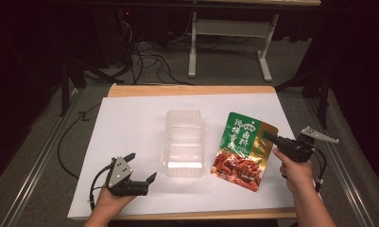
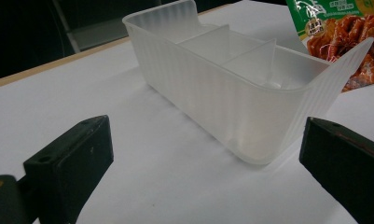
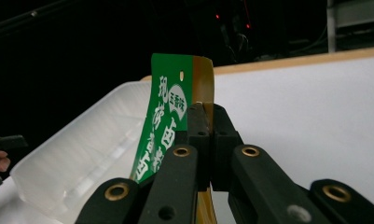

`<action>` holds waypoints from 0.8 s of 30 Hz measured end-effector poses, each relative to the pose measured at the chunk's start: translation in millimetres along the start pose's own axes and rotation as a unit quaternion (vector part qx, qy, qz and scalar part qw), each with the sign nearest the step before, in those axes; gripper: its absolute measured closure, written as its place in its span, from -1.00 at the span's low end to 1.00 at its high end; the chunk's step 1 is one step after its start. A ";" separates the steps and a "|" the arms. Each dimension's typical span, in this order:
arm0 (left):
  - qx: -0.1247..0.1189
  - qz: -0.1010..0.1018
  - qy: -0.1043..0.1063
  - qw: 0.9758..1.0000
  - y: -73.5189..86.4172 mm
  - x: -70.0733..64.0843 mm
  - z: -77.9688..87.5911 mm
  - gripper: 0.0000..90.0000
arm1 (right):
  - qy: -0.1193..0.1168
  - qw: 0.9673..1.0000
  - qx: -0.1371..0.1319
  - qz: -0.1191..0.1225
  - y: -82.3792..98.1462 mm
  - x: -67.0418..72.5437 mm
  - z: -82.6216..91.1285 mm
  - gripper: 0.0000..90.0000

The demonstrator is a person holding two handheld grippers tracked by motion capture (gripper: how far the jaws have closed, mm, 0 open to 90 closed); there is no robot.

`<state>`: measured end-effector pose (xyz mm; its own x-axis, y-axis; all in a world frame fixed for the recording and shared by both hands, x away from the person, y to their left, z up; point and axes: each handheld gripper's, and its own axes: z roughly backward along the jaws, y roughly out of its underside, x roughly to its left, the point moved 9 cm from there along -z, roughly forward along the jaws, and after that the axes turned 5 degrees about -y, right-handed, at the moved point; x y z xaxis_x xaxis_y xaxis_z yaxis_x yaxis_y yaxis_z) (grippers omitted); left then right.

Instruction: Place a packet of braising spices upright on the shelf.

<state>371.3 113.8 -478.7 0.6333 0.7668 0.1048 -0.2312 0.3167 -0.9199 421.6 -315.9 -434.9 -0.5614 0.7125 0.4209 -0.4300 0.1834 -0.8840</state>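
Observation:
A green and orange snack pouch (image 1: 243, 149) with a picture of red food lies tilted to the right of a clear plastic tray (image 1: 184, 142) with dividers. My right gripper (image 1: 268, 137) is shut on the pouch's right edge, and the right gripper view shows the pouch (image 3: 168, 116) standing edge-on between the closed jaws. At the front left of the table my left gripper (image 1: 142, 166) is open and holds nothing. In the left gripper view the tray (image 2: 231, 79) stands just ahead between the spread fingers (image 2: 72, 161), with the pouch (image 2: 343, 32) behind it.
A white sheet (image 1: 130, 123) covers the wooden table (image 1: 187, 90). Cables and a white frame leg (image 1: 193, 47) lie on the dark floor beyond the far edge. Metal rails run along both sides of the table.

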 end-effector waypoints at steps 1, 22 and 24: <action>-0.001 0.000 0.000 1.000 -0.2 0.2 0.0 -0.92 | -0.003 1.000 -0.005 0.006 -2.8 3.2 0.3 1.00; -0.002 -0.001 -0.001 1.000 -0.6 0.2 -0.4 -0.92 | 0.045 0.988 -0.093 0.113 -43.9 40.8 26.0 1.00; -0.002 0.000 -0.002 1.000 -0.6 0.5 -0.2 -0.92 | 0.050 0.987 -0.100 0.115 -45.7 40.4 27.5 1.00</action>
<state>371.9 113.8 -478.2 0.6307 0.7686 0.1071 -0.2278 0.3153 -0.9213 399.1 -314.1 -372.0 -0.5518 0.8117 0.1914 -0.1462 0.1318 -0.9804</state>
